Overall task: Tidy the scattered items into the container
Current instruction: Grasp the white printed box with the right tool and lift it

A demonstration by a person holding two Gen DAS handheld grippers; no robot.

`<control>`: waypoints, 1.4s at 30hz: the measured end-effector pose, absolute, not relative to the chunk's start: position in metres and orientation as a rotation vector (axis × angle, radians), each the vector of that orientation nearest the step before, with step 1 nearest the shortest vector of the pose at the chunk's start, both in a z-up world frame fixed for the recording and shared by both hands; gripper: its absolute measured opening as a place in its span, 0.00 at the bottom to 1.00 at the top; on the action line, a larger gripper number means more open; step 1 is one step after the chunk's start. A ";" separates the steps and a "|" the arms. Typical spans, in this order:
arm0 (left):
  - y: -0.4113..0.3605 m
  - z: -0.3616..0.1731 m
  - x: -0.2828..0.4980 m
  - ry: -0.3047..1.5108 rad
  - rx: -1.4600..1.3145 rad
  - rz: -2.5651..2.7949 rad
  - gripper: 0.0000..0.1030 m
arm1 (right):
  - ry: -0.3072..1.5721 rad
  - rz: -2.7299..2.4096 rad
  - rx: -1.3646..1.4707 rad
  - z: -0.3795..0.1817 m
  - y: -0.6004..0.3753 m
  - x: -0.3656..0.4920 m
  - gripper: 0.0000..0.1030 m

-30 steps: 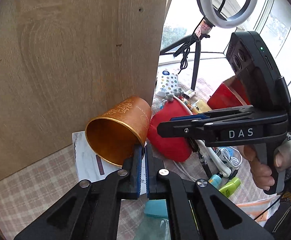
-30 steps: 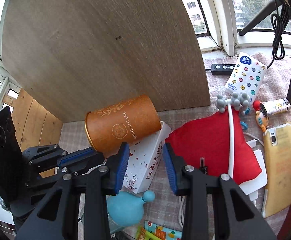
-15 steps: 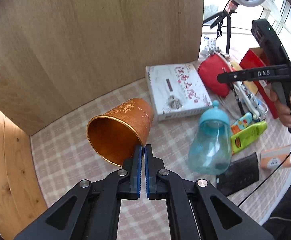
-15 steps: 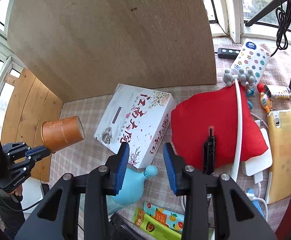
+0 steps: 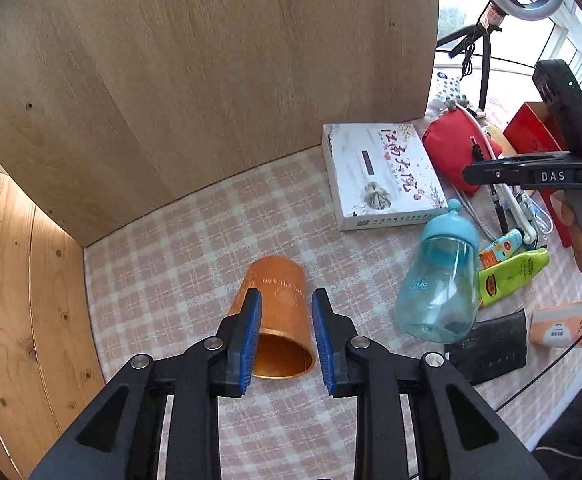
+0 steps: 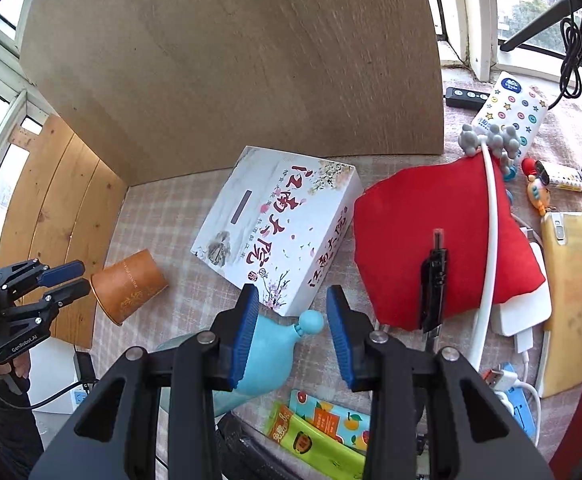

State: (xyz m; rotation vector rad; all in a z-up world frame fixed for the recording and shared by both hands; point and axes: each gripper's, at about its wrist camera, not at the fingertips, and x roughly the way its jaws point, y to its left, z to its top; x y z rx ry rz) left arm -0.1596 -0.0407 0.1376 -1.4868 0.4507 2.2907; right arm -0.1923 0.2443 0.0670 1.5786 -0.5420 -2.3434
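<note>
Item one: your left gripper [image 5: 284, 334], jaws parted and empty, poised over the copper cup [image 5: 277, 308], which lies on its side on the checked cloth [image 5: 163, 272] (mouth facing you). Item two: your right gripper [image 6: 293, 334], jaws wide, holding nothing, hovers above the blue bottle [image 6: 269, 354], near the white printed box [image 6: 279, 228].

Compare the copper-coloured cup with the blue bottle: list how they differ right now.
The copper cup is opaque, metallic orange with gold lettering; the blue bottle is see-through with a solid light-blue cap. The cup is an open tube with no lid, its mouth facing the left gripper; the bottle is capped with a round knob. The cup sits alone between the open left fingers; the bottle lies among other clutter, by the white box. Both lie on their sides on the checked cloth.
</note>
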 end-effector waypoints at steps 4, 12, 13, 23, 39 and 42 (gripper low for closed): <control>-0.027 0.164 -0.151 0.343 -1.345 2.316 0.31 | -0.555 -2.344 1.587 0.065 0.248 -0.196 0.34; 0.017 0.090 -0.212 0.190 -1.519 2.205 0.50 | -0.554 -2.317 1.665 0.050 0.230 -0.216 0.34; 0.019 0.083 -0.218 0.173 -1.536 2.193 0.50 | -0.553 -2.319 1.679 0.047 0.229 -0.218 0.34; 0.029 0.036 -0.256 0.044 -1.609 2.107 0.50 | -0.692 -2.244 1.715 0.021 0.234 -0.235 0.40; 0.012 0.109 -0.191 0.056 -1.414 2.221 0.52 | -0.574 -2.315 1.528 0.094 0.216 -0.211 0.42; -0.001 0.136 -0.166 0.057 -1.356 2.268 0.52 | -0.567 -2.313 1.469 0.121 0.210 -0.192 0.42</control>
